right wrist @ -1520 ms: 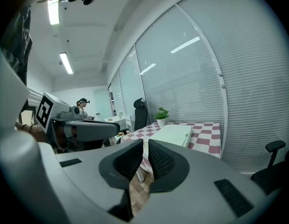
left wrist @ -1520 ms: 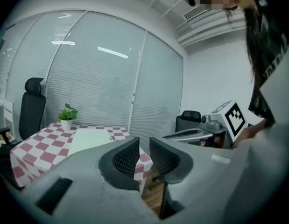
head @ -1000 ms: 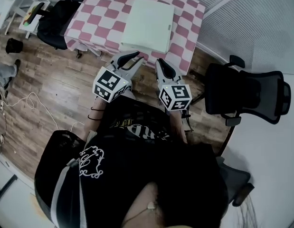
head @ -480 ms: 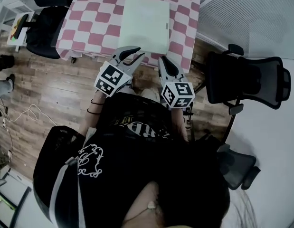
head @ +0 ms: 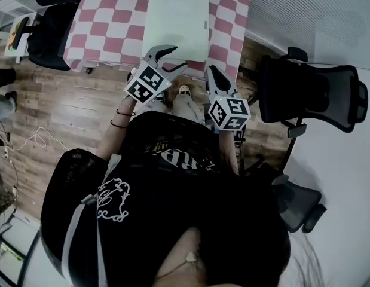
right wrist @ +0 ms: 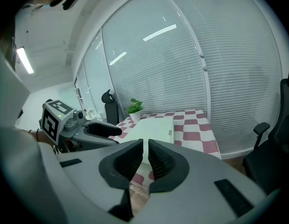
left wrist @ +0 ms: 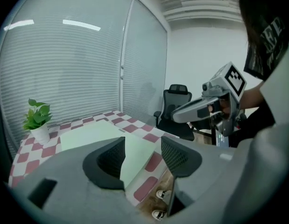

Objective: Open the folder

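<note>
In the head view the closed folder point(head: 176, 23) lies just ahead of both tips, the left gripper view shows the left gripper point(left wrist: 142, 146) opening on nothing, and the right gripper view shows the right gripper point(right wrist: 145, 146) nearly pressed together and empty, so a shallow pinch might shove the folder or catch both covers.

The folder point(head: 176, 23) lies flat on the table point(head: 101, 34), close to the near edge. A potted plant point(left wrist: 38, 120) stands on the table beyond the folder. One chair point(head: 310, 100) stands right of the table and another chair point(head: 47, 31) stands left of it.
</note>
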Tool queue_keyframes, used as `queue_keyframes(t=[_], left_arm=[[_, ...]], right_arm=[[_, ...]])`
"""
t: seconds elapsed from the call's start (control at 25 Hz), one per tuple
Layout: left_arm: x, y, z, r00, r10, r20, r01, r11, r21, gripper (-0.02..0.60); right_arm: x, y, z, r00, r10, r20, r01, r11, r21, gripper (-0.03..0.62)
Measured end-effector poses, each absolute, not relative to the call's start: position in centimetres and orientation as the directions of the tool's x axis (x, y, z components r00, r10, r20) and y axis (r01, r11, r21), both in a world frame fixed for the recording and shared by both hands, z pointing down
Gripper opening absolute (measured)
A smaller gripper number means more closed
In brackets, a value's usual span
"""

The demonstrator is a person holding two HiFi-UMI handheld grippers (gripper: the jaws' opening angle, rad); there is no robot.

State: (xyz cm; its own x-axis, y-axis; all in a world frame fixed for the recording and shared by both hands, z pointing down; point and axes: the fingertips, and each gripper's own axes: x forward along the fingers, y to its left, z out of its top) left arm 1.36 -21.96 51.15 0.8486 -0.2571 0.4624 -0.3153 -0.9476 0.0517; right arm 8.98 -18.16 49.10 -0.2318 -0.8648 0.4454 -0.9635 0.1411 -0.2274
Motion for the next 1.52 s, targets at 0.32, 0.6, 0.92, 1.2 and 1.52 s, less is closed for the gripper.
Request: queue_keyframes(t=[0.32, 0.6, 0.92, 1.2, 1.52], left_arm=[[3.5, -23.0, 57.8, 0.641, -0.310, 0.702, -0.180, -0.950, -0.255, 0.307], [5.4, -23.9, 60.6, 0.542, -0.363, 0.758, -0.122, -0.926, -0.357, 0.324], [5.9, -24.4, 62.9, 0.439, -0.385, 0.812, -0.047, -0.912, -0.407, 0.357], [5.1, -24.8, 62.5, 0.441, -0.363, 0.821, -0.096, -0.928, -0.360, 0.290], [4.7, -24.3, 62.0, 0.458, -0.344, 0.820, -0.159, -0.939, -0.306, 0.215]], right_arm=[[11.8, -19.6, 52.1, -0.285, -0.817, 0.501, -0.950, 0.173, -0.259, 0.037], [12.9, -20.8, 56.6, -0.395, -0.727, 0.562, -0.900, 0.185, -0.394, 0.038], [13.5, -22.5, 60.6, -0.465, -0.679, 0.569, -0.818, 0.083, -0.570, 0.104], [13.8, -22.6, 62.4, -0.448, -0.651, 0.612, -0.835, 0.061, -0.547, 0.104], [14.0, -22.7, 62.5, -0.463, -0.643, 0.611, -0.816, 0.039, -0.577, 0.104]])
